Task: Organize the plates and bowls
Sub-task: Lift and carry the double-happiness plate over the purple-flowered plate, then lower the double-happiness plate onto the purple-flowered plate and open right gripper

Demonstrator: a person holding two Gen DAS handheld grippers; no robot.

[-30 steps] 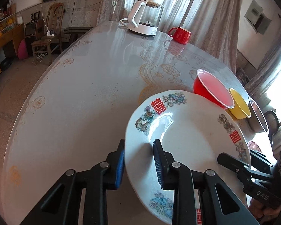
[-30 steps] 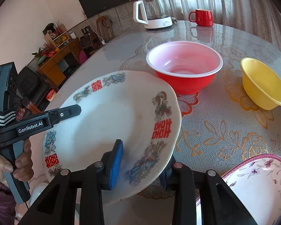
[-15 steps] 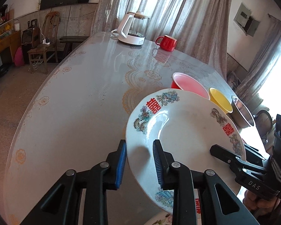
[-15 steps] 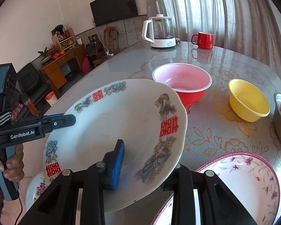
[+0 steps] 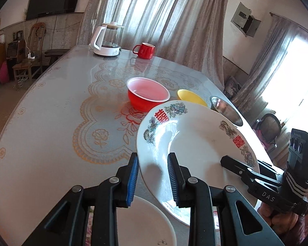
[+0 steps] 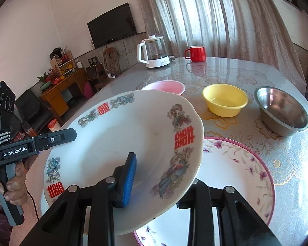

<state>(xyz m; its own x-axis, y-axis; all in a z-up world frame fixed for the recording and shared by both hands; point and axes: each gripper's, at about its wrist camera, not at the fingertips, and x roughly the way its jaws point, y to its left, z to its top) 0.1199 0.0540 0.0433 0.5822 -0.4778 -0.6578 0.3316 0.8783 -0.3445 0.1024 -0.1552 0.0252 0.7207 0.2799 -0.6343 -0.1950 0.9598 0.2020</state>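
Left wrist view: the left tool (image 5: 153, 176) stands narrowly open, its blue pads clamped on the near-left rim of the dragon plate (image 5: 197, 149), which is held tilted above the tabletop (image 5: 51, 110). The right tool (image 5: 254, 172) grips the opposite rim. Beyond the plate stand the red bowl (image 5: 147, 96), the yellow bowl (image 5: 192, 97) and the steel bowl (image 5: 225, 110), in a row toward the right edge. A plain white plate (image 5: 145, 223) lies below the left tool, at the near edge.

Right wrist view: the right tool (image 6: 154, 182) is likewise closed on the dragon plate's (image 6: 123, 143) near rim, one pad above, the other finger hidden beneath. The floral plate (image 6: 236, 174) lies directly below, at the near edge.

The step appears to be stacking the dragon plate onto a plate below. Both tools should descend together, level the plate first, centre it over the target, and release only after contact. Uneven lowering risks rim chipping.
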